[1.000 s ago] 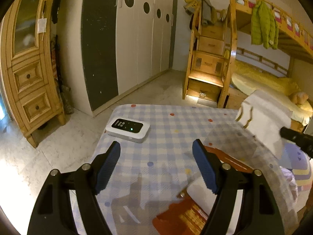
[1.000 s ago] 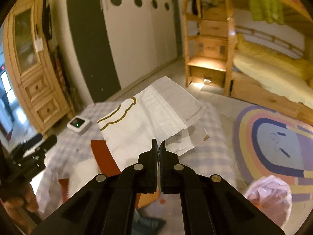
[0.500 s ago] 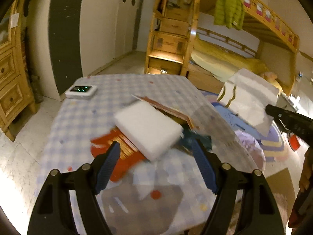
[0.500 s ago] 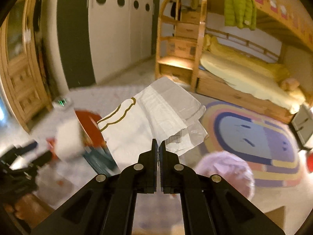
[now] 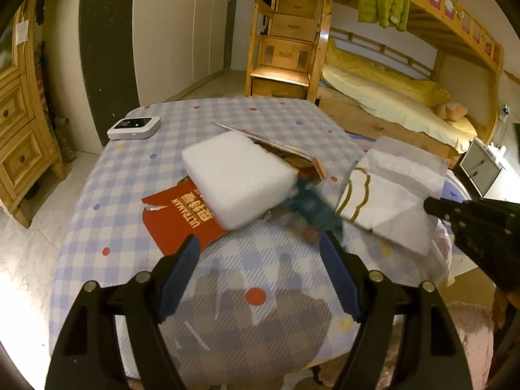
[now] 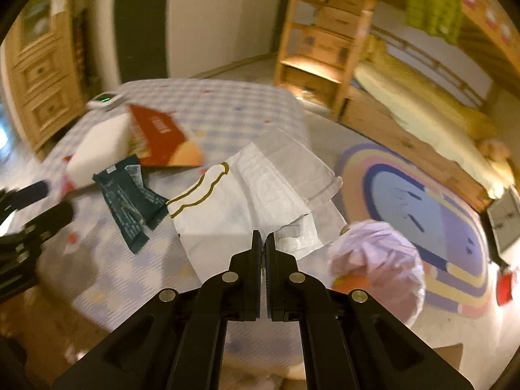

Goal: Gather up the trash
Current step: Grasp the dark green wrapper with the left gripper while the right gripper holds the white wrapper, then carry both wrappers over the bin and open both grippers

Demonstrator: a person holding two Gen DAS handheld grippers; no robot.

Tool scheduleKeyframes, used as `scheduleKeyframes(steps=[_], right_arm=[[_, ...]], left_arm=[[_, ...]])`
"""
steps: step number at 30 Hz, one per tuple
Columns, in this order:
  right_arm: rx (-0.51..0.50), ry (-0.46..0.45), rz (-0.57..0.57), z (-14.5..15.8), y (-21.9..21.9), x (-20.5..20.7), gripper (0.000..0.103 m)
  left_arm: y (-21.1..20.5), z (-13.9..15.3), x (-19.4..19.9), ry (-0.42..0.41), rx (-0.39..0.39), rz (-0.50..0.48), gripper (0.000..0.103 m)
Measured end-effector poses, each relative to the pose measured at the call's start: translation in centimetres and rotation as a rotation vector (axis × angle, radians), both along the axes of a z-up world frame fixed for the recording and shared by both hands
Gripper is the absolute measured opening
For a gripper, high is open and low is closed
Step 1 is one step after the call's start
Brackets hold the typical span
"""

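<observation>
My right gripper [image 6: 264, 243] is shut on a white paper bag with a gold wavy line [image 6: 247, 201] and holds it above the table's right edge; the bag also shows in the left wrist view [image 5: 393, 195]. My left gripper [image 5: 260, 253] is open and empty above the near part of the checked tablecloth [image 5: 227, 292]. On the table lie a white foam block [image 5: 237, 178], a red torn carton [image 5: 182, 217], a dark teal wrapper [image 6: 130, 201] and an orange-red box flap [image 6: 159, 136].
A white device with a green light [image 5: 134, 128] sits at the table's far left corner. A pink lined bin [image 6: 380, 260] stands on the floor right of the table, by a coloured rug [image 6: 422, 201]. A bunk bed [image 5: 390, 91] and wardrobes stand behind.
My right gripper has carried the white bag lower, toward the table's right edge near the pink bin. My left gripper's view has pulled back, so the foam block and red carton now lie ahead of it.
</observation>
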State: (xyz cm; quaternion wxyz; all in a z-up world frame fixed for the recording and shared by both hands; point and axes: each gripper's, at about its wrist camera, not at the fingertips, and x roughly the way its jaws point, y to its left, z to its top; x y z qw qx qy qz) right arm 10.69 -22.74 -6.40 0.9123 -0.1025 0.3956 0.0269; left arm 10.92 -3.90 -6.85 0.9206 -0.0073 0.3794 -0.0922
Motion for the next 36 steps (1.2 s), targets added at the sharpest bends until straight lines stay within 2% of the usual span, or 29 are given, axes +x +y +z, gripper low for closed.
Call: scheduleKeyframes(steps=[3, 8, 11, 17, 19, 20, 21, 22, 23, 25, 26, 31, 36], right_arm=[[0.031, 0.017, 0.024, 0.1, 0.0, -1.0, 0.002], [0.056, -0.012, -0.048, 0.8, -1.4, -1.9, 0.002], [0.073, -0.036, -0.078, 1.4, -2.1, -2.3, 0.002], [0.099, -0.061, -0.096, 2.0, -3.2, -3.0, 0.002], [0.102, -0.066, -0.099, 2.0, -3.4, -3.2, 0.002], [0.103, -0.066, -0.100, 2.1, -3.5, -3.3, 0.002], [0.104, -0.066, -0.101, 2.1, -3.6, -3.4, 0.002], [0.105, -0.066, -0.102, 2.0, -3.6, -3.4, 0.002], [0.108, -0.067, -0.104, 2.0, -3.7, -3.5, 0.002], [0.111, -0.071, -0.108, 2.1, -3.9, -3.8, 0.002], [0.116, -0.075, -0.112, 2.2, -4.2, -3.9, 0.002], [0.145, -0.107, -0.139, 3.0, -5.5, -4.9, 0.002], [0.178, -0.136, -0.181, 3.6, -7.1, -6.1, 0.002]], left_arm=[[-0.1, -0.3, -0.2, 0.011, 0.001, -0.006, 0.074], [-0.6, -1.1, -0.2, 0.043, -0.010, -0.014, 0.074], [-1.0, -1.4, 0.1, 0.061, -0.032, -0.015, 0.068], [-2.2, -1.8, 1.4, 0.099, -0.068, -0.003, 0.062], [-2.2, -2.0, 2.0, 0.112, -0.086, 0.001, 0.058], [-2.3, -2.2, 2.3, 0.122, -0.090, 0.004, 0.053], [-2.3, -2.4, 2.6, 0.134, -0.095, 0.006, 0.044], [-2.3, -2.6, 2.8, 0.151, -0.109, 0.002, 0.042], [-2.3, -2.6, 2.6, 0.144, -0.113, 0.003, 0.038], [-2.3, -2.5, 2.4, 0.147, -0.125, -0.027, 0.016], [-2.2, -2.4, 2.2, 0.147, -0.130, -0.036, 0.012], [-2.4, -0.2, -0.1, 0.084, -0.153, -0.120, 0.011], [-4.9, 3.1, -2.3, -0.026, -0.104, -0.209, 0.011]])
